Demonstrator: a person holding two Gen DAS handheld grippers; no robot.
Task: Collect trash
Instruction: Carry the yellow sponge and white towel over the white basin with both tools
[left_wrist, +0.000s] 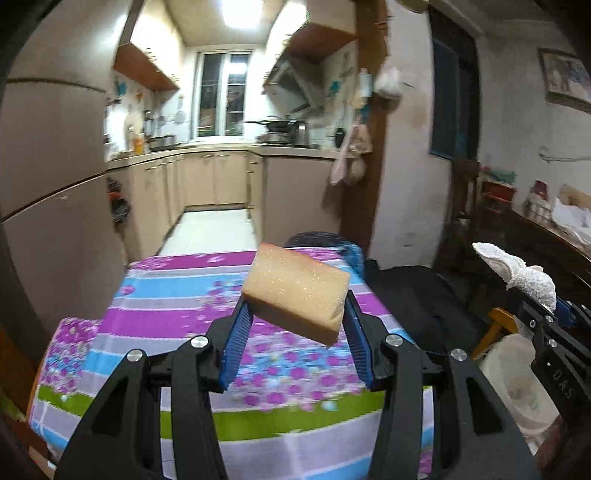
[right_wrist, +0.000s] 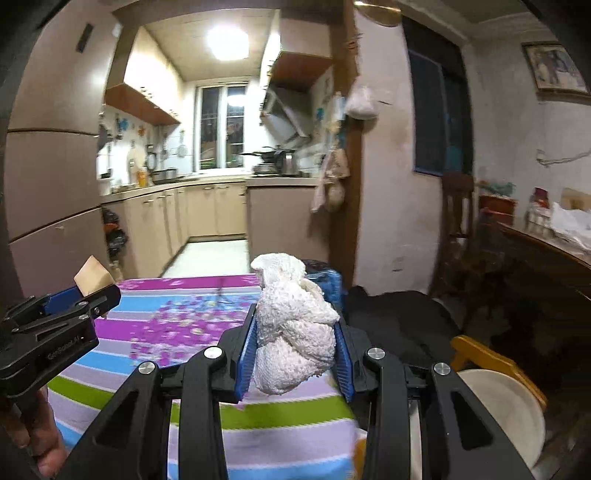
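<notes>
Above the worktop (left_wrist: 177, 295) with striped floral cloth | left gripper (left_wrist: 295, 314) clamped on tan rectangular sponge block (left_wrist: 295, 291) | right gripper (right_wrist: 295, 347) clamped on crumpled white towel wad (right_wrist: 291, 336) | both items were lifted clear; depositing remained, judged | white round bin (right_wrist: 495, 413) stood beside worktop.

Before you, a table (left_wrist: 155, 295) under a striped floral cloth of purple, blue, grey and green, reaching towards the kitchen.
</notes>
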